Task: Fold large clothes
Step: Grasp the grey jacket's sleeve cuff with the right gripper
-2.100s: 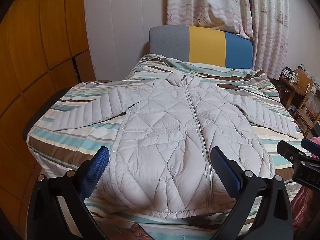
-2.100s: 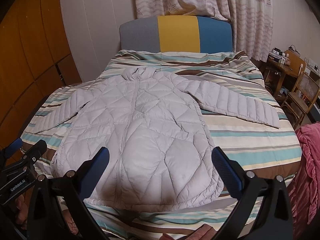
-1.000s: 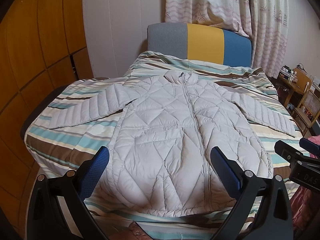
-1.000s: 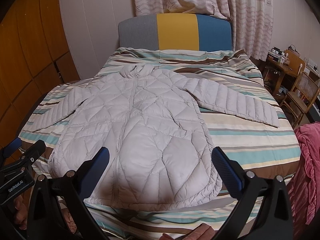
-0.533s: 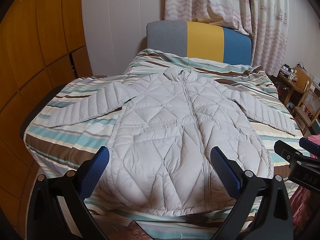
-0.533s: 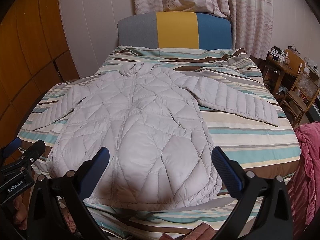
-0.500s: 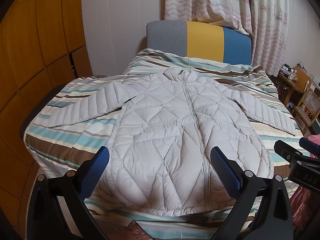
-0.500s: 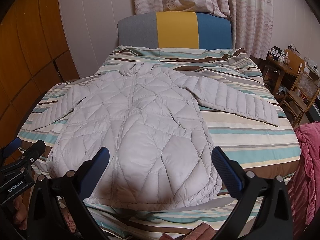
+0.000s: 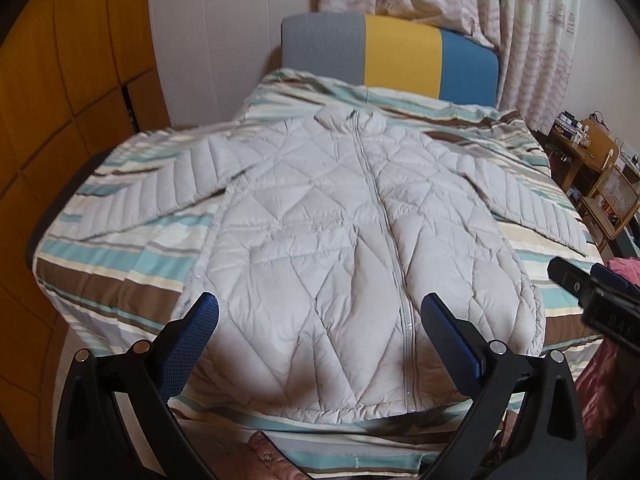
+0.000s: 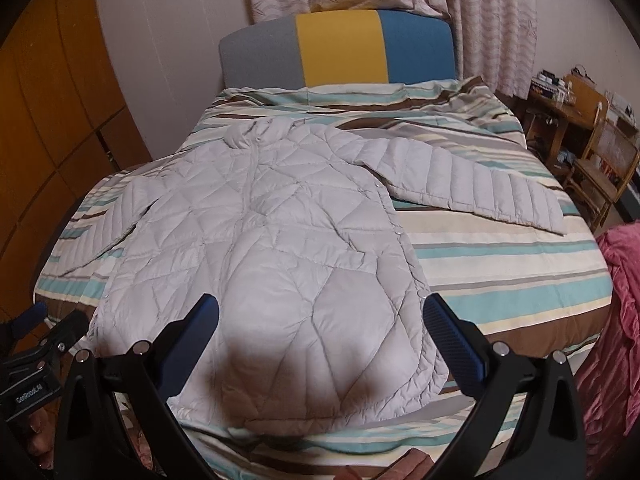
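Note:
A pale grey quilted down jacket (image 9: 340, 240) lies flat and zipped on the striped bed (image 9: 112, 264), collar toward the headboard, both sleeves spread outward. In the right wrist view the same jacket (image 10: 280, 248) fills the middle, its right sleeve (image 10: 480, 192) stretched across the stripes. My left gripper (image 9: 318, 312) hovers open above the jacket's hem, nothing between its blue pads. My right gripper (image 10: 320, 312) is open too, over the hem's right half. Each gripper shows at the edge of the other's view.
A grey, yellow and blue headboard (image 9: 400, 60) backs the bed, with curtains behind. Wooden wardrobe panels (image 9: 60, 80) stand on the left. A wooden desk and chair (image 10: 592, 148) sit at the right, and pink fabric (image 10: 616, 300) lies beside the bed's right corner.
Both grippers have moved forward and a little lower toward the jacket, which now looks larger. The jacket itself has not moved, and both grippers stay open.

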